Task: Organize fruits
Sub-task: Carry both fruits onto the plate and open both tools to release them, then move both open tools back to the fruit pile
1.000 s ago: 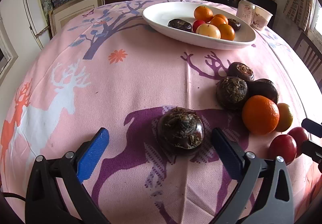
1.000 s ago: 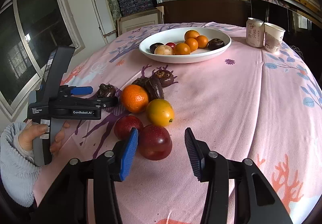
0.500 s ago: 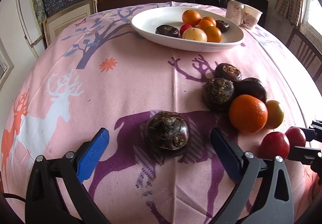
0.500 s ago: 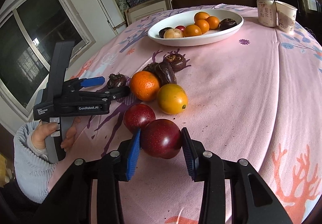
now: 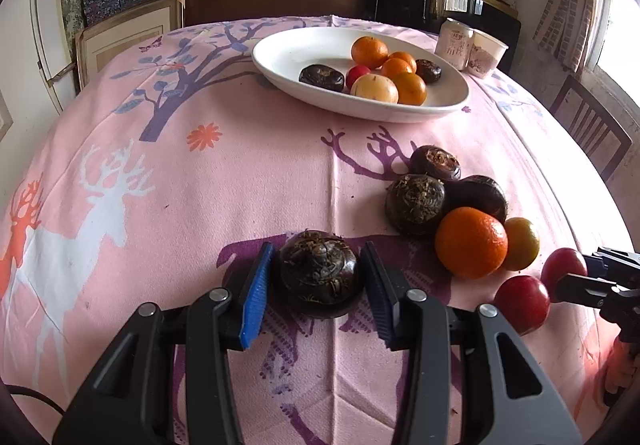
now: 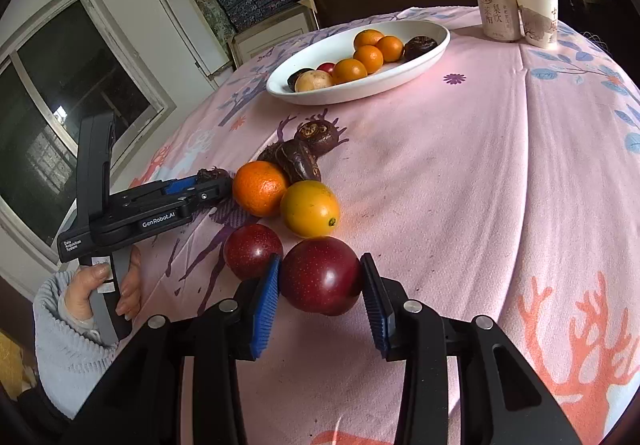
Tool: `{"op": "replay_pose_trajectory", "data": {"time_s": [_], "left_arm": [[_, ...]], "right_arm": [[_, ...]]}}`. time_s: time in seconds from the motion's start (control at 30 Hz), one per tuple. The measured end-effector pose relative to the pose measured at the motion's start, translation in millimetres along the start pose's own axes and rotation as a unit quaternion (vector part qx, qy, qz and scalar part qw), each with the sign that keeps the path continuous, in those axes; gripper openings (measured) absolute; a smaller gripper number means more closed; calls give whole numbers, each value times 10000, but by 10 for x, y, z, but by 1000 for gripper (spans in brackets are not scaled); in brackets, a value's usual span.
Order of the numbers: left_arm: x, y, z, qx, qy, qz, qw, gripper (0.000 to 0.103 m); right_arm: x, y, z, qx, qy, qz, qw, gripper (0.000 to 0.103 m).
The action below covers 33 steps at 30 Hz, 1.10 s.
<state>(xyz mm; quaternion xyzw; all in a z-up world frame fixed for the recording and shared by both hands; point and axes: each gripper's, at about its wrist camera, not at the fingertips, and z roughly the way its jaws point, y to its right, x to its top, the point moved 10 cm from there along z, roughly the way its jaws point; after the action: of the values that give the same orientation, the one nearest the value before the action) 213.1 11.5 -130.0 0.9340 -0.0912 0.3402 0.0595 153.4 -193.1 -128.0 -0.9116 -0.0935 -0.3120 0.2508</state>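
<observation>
Left gripper jaws just closed onto water chestnut; right gripper clamps plum — both presumably bound for white dish.

Pink printed tablecloth on a table, loaded with fruit.
White plate upper centre; can and cup to its upper right; chestnuts, an orange, a yellow fruit and plums at right.
</observation>
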Motion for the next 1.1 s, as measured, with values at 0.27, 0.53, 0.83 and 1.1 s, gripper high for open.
{"op": "replay_pose_trajectory", "data": {"time_s": [0.27,0.53,0.83,1.1], "left_arm": [[791,118,-188,157,578,240,9979,43],[1472,194,234,64,648,47,9979,43],[1548,-86,627,-36,467,-387,9982,60],[1286,-178,212,68,759,-480,9959,84]], "right_arm": [[878,52,-187,-454,766,-101,9960,40],[1680,360,330,-758,1056,401,9907,40],[1765,561,642,-728,1126,591,9892,57],[1473,450,262,-734,1355,474,9869,67]]}}
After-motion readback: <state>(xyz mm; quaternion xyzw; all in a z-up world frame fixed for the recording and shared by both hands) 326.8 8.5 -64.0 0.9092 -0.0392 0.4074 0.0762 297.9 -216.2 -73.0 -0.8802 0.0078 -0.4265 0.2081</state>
